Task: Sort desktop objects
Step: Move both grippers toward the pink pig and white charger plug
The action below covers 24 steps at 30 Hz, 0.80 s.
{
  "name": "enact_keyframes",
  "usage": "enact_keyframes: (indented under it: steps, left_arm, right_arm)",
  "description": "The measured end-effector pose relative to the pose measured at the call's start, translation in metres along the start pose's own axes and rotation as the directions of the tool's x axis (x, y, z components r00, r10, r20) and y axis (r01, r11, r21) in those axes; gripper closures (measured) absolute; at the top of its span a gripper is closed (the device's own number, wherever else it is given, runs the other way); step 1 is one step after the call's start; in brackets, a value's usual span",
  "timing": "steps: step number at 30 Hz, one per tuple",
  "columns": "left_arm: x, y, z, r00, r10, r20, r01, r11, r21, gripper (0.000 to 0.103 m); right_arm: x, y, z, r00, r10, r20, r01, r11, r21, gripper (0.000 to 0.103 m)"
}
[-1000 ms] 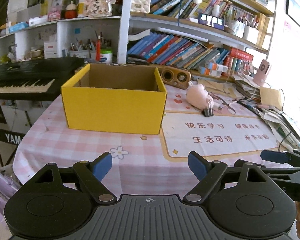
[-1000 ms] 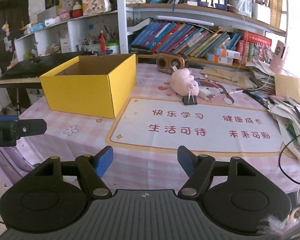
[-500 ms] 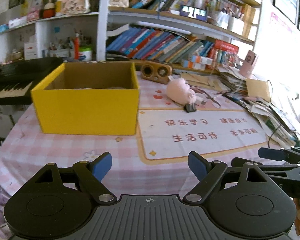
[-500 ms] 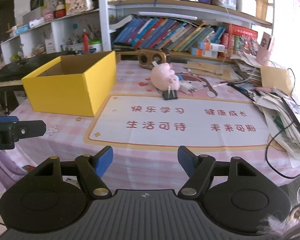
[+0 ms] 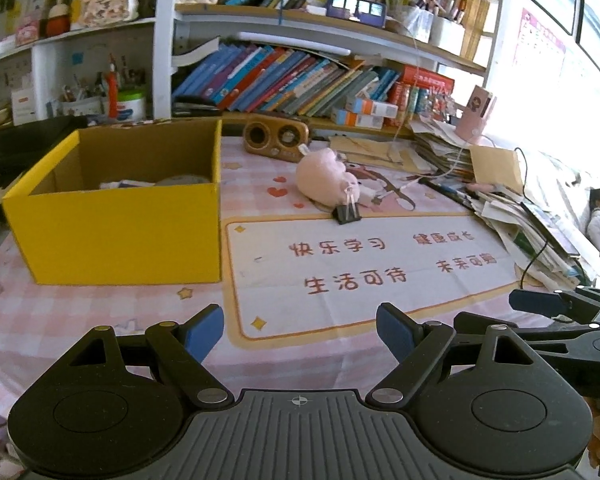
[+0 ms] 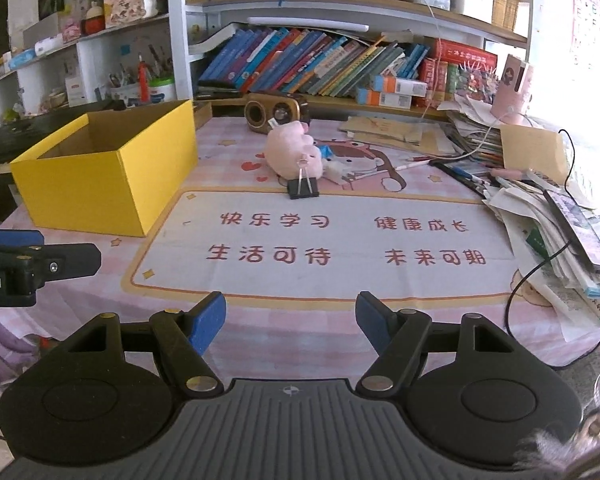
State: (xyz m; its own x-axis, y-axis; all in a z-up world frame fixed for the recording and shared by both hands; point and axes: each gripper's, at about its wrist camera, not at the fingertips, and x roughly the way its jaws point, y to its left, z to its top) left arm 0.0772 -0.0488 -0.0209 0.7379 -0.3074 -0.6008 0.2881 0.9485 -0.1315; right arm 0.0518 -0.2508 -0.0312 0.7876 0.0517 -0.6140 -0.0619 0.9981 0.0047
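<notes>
An open yellow cardboard box [image 5: 116, 224] stands at the left of the table, with some pale items partly visible inside; it also shows in the right wrist view [image 6: 100, 176]. A pink plush toy [image 5: 324, 178] lies mid-table beside a black binder clip [image 5: 347, 212]; both show in the right wrist view, the toy [image 6: 294, 148] and the clip [image 6: 303, 189]. My left gripper [image 5: 300, 334] is open and empty over the near table edge. My right gripper [image 6: 291, 318] is open and empty, to the right of the left one.
A printed desk mat [image 6: 320, 240] covers the pink checked tablecloth. A wooden speaker [image 6: 274, 114] stands at the back. Piles of papers and cables [image 6: 552, 216] crowd the right side. Bookshelves rise behind. A keyboard piano [image 5: 4, 152] sits left of the table.
Both grippers have moved forward and rightward toward the table; the box has shifted left in view and the toy and clip look nearer. Both stay open.
</notes>
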Motion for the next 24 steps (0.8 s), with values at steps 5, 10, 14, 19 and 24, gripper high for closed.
enact_keyframes:
  steps: [5, 10, 14, 19, 24]
  left_arm:
    - [0.014, -0.01, 0.005, 0.999, -0.033, -0.013, 0.033, 0.999, 0.025, 0.017]
    - [0.026, -0.021, 0.011, 0.998, -0.058, -0.024, 0.059, 0.997, 0.046, 0.017]
    - [0.036, -0.026, 0.014, 0.997, -0.065, -0.032, 0.066, 0.997, 0.05, 0.017]
    - [0.051, -0.032, 0.02, 0.997, -0.067, -0.045, 0.069, 0.997, 0.044, 0.017]
    - [0.069, -0.039, 0.029, 0.997, -0.058, -0.056, 0.06, 0.998, 0.033, 0.017]
  right_arm:
    - [0.004, -0.011, 0.002, 1.0, -0.02, -0.004, 0.02, 1.0, 0.009, 0.033]
    - [0.009, -0.023, 0.003, 0.999, -0.045, -0.01, 0.045, 0.999, 0.03, 0.033]
    - [0.015, -0.032, 0.006, 0.999, -0.051, -0.017, 0.051, 0.998, 0.036, 0.033]
    - [0.026, -0.044, 0.012, 0.998, -0.051, -0.03, 0.052, 0.998, 0.038, 0.033]
    - [0.042, -0.057, 0.022, 0.998, -0.041, -0.044, 0.042, 0.999, 0.033, 0.033]
